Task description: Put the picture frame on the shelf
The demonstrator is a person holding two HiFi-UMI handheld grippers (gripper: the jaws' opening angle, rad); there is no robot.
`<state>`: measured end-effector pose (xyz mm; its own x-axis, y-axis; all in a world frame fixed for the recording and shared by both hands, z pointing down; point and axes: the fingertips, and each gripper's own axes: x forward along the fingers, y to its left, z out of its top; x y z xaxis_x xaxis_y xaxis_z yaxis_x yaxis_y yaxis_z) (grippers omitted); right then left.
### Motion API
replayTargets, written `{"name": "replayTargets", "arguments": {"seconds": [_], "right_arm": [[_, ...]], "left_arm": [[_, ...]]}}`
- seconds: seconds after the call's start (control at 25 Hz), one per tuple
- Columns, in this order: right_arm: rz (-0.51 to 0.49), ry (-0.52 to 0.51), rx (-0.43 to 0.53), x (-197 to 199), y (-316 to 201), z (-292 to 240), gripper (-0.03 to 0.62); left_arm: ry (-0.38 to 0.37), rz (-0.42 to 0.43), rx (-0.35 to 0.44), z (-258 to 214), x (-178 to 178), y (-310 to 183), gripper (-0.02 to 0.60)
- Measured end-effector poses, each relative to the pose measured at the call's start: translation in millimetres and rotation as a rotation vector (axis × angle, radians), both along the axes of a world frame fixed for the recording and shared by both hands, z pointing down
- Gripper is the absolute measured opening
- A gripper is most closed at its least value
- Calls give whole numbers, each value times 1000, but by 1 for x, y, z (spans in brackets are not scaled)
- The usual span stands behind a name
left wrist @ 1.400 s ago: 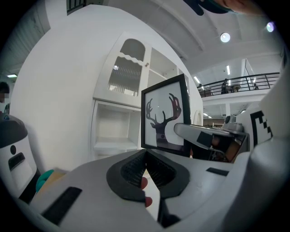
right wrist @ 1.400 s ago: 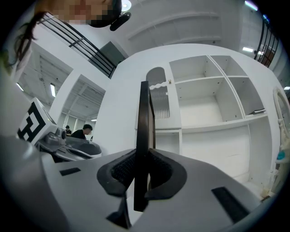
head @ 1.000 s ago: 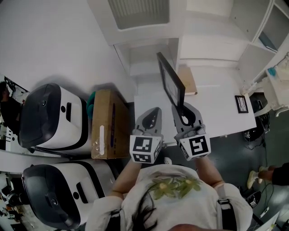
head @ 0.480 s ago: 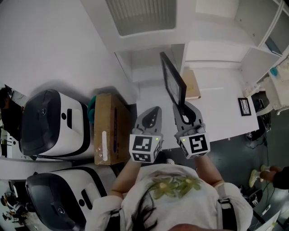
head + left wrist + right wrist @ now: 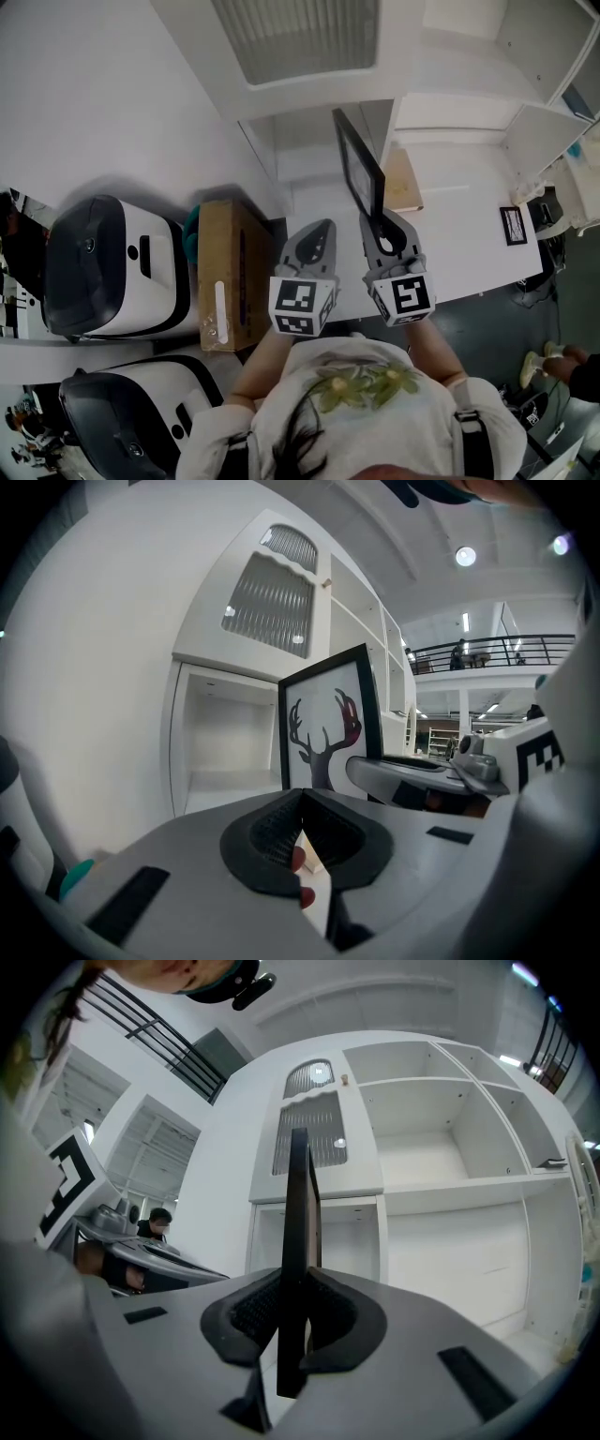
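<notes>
R gripper (image 5: 298, 1286) jaws pinch the thin black picture frame (image 5: 300, 1194) upright, near the white shelf cubbies (image 5: 441, 1152). L gripper (image 5: 302, 801) jaws pressed together.

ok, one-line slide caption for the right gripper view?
Right gripper clamps the thin black picture frame edge-on and upright, facing the white open-fronted shelf unit.

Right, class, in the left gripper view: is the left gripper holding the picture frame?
No: the left gripper is shut on nothing; the picture frame stands clamped in the right gripper.

Bright even light, fisheye edges, dark corners
</notes>
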<state>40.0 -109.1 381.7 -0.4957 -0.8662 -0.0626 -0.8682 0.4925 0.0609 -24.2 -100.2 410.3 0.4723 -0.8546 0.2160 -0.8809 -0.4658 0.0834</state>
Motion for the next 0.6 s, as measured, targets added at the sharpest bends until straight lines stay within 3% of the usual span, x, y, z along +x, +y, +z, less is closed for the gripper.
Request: {"name": "replayTargets", "arguments": {"seconds": [0.6], "right_arm": [[10,14,33,-13,-31,14,69]], "left_arm": [[-5,22,-11,5,-8,-38,28]]}}
